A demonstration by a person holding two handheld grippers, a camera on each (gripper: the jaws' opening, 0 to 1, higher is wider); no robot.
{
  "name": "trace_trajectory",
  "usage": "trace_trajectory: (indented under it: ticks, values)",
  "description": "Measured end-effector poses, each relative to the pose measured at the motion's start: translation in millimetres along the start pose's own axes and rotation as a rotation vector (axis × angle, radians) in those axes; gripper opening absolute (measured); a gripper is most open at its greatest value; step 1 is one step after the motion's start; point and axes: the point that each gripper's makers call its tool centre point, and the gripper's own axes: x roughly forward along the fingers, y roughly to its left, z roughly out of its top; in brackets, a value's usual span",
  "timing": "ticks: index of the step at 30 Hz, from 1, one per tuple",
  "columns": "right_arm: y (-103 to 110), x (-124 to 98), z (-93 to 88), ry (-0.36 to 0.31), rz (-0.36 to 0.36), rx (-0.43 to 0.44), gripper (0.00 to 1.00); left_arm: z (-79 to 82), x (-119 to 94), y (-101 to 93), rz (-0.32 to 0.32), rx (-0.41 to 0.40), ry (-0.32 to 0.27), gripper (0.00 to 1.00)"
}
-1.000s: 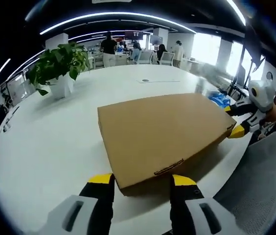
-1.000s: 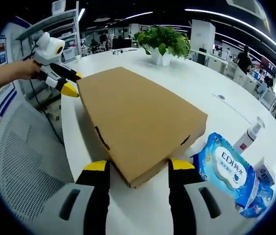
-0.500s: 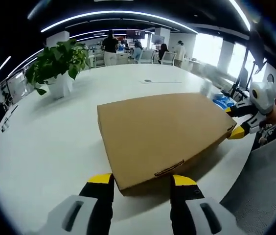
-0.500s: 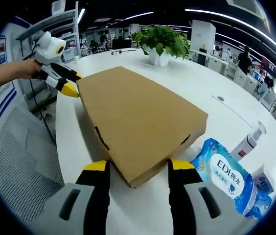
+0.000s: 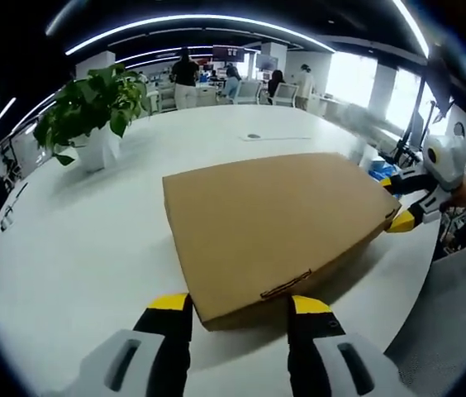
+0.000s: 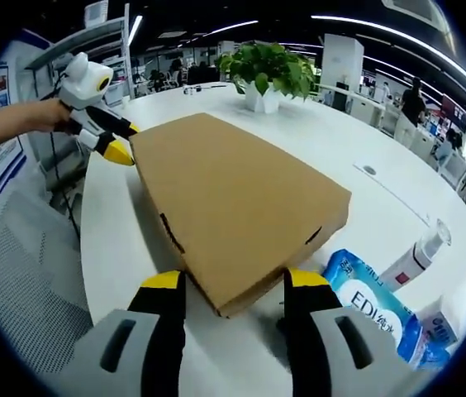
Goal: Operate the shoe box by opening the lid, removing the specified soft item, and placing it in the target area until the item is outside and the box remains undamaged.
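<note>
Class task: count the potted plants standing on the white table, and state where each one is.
1. One potted plant stands on the white table, beyond the far side of the cardboard box, apart from it. Others may lie outside both views.

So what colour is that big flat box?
Plain cardboard brown; the shoe box shows best in the right gripper view.

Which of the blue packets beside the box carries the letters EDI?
The large blue wipes pack, lying next to the shoe box; the smaller blue packet is farther away.
</note>
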Motion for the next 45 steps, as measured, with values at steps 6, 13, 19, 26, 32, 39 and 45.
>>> trace_trajectory:
  ticks: [6,13,19,26,32,39,45]
  values:
    - [-14,5,5.0,0.004,0.001,-0.003,0.44,9.2,9,4.4,-0.001,0.005,0.003,0.45]
    - [-25,10,8.7,0.007,-0.003,-0.002,0.44,19.1,19,9.2,-0.005,0.011,0.007,0.44]
    - [-32,13,11.1,0.007,-0.009,0.004,0.44,25.7,25,12.0,-0.008,0.017,0.008,0.44]
    - [-35,14,12.0,0.010,-0.018,0.008,0.45,26.7,25,11.9,-0.015,0.015,0.008,0.45]
    - [-35,12,12.0,0.007,-0.026,0.027,0.45,27.7,24,11.9,-0.017,0.015,0.007,0.47]
    - [-37,-2,14.8,-0.027,-0.053,0.062,0.46,32.0,13,11.2,-0.003,0.026,-0.032,0.54]
    - [-40,-25,10.0,-0.061,-0.090,0.064,0.50,30.6,0,3.2,-0.001,0.043,-0.063,0.57]
